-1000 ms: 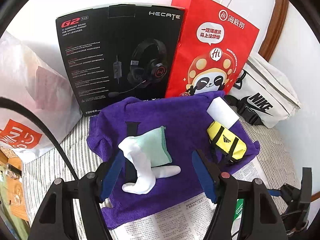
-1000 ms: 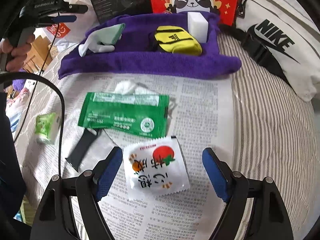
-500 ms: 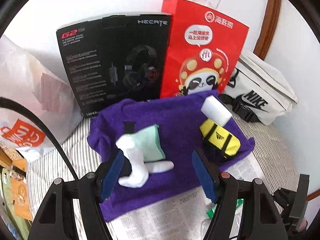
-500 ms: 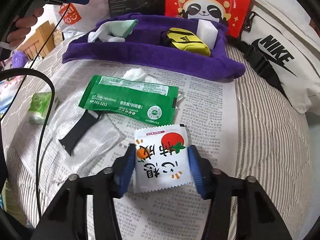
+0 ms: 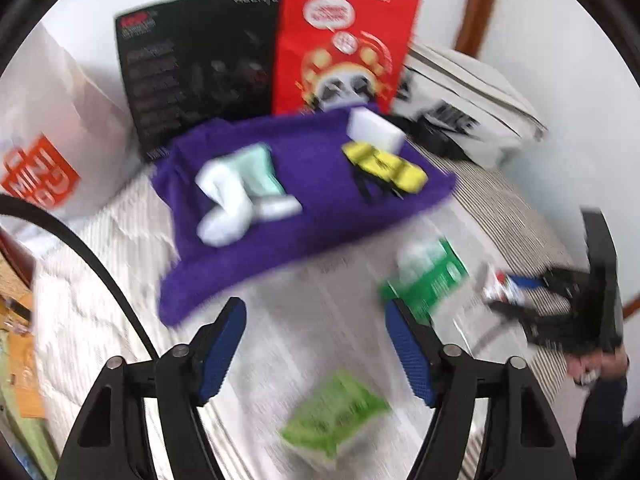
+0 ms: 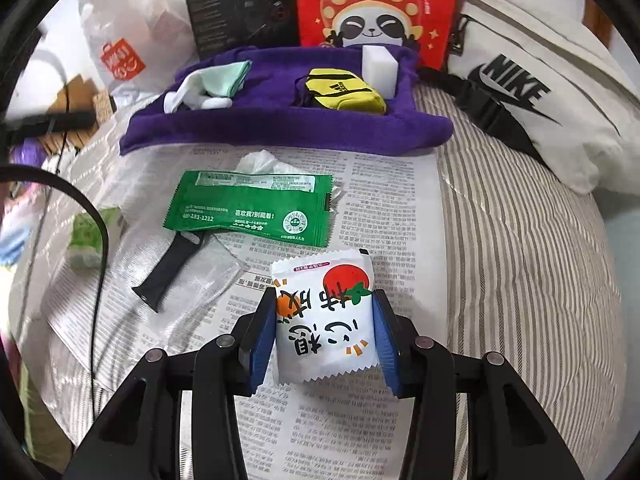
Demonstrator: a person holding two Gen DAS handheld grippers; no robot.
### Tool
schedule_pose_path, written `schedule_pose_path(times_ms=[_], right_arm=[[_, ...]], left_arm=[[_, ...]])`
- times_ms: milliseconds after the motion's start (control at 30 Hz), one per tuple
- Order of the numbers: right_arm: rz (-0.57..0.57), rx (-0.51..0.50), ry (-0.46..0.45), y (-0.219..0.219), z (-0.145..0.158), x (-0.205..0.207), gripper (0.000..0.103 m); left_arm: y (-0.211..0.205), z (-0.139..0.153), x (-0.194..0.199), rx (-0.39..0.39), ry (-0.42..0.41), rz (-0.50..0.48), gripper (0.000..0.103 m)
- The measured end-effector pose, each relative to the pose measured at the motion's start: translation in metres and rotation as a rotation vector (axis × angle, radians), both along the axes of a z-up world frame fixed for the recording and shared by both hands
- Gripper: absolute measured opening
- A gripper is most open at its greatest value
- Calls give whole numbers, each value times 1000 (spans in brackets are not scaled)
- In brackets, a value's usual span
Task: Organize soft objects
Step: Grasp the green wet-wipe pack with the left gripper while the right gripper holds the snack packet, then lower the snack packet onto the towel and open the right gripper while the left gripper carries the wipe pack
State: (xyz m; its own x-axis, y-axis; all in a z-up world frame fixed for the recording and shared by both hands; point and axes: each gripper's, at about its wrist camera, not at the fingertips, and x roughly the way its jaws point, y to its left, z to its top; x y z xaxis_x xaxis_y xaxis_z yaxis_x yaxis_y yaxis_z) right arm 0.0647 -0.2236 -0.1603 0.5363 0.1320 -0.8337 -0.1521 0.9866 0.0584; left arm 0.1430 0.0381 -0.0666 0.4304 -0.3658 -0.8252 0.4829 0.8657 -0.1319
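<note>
R gripper [image 6: 325, 330] had just closed, pads clamping white snack packet [image 6: 325, 316] over newspaper [image 6: 372, 200]. L gripper [image 5: 316, 350] jaws wide, just opening, empty, near purple towel [image 5: 320, 216].

left cam: rides on my left gripper [image 5: 314, 354], tilted down over the newspaper [image 5: 304, 320], facing the purple towel [image 5: 320, 208] and the red paper bag [image 5: 340, 40] at the back. Pretty blurry.
right cam: on my right gripper [image 6: 325, 332], also angled down, sitting low and close to the newspaper [image 6: 384, 208], facing the same back wall.
how near: right cam is nearer the paper; the towel [image 6: 280, 120] looks well off in both.
shared: towel, red bag [image 6: 376, 4], black box [image 5: 200, 68], white Nike bag [image 6: 540, 92], green packet [image 5: 430, 280].
bonus: left cam catches the right gripper [image 5: 516, 284] at its right edge.
</note>
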Motion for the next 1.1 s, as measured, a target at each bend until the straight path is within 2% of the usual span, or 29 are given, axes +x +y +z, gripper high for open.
schedule_pose_path(times_ms=[67,267,433,600,667,700,733,833,1100], right_arm=[[-15,10,4,0,0,-3,45],[-11,15,5,6,3,-17,45],[3,14,11,10,4,-22,46],[6,10,23,13,-1,-24,46],[4,11,27,12,-2,-23,46],[4,12,27,11,-2,-23,46],[1,11,27,11,-3,-23,46],[4,13,20,9,-2,-22,46],[6,37,20,8,2,-8,46]], left_arm=[[1,-10,-11,-6,19,-14,75],[8,-48,-30,48,71,-19,75],[-1,-62,-48,95,50,-98,77],[-18,-80,-59,218,0,-161,80],[-18,-79,-59,191,-8,-156,81],[-17,-80,-57,183,-2,-144,78],[-15,-80,-54,166,0,-126,70],[-10,-78,-50,136,-6,-84,64],[6,-59,-39,21,-7,15,63]])
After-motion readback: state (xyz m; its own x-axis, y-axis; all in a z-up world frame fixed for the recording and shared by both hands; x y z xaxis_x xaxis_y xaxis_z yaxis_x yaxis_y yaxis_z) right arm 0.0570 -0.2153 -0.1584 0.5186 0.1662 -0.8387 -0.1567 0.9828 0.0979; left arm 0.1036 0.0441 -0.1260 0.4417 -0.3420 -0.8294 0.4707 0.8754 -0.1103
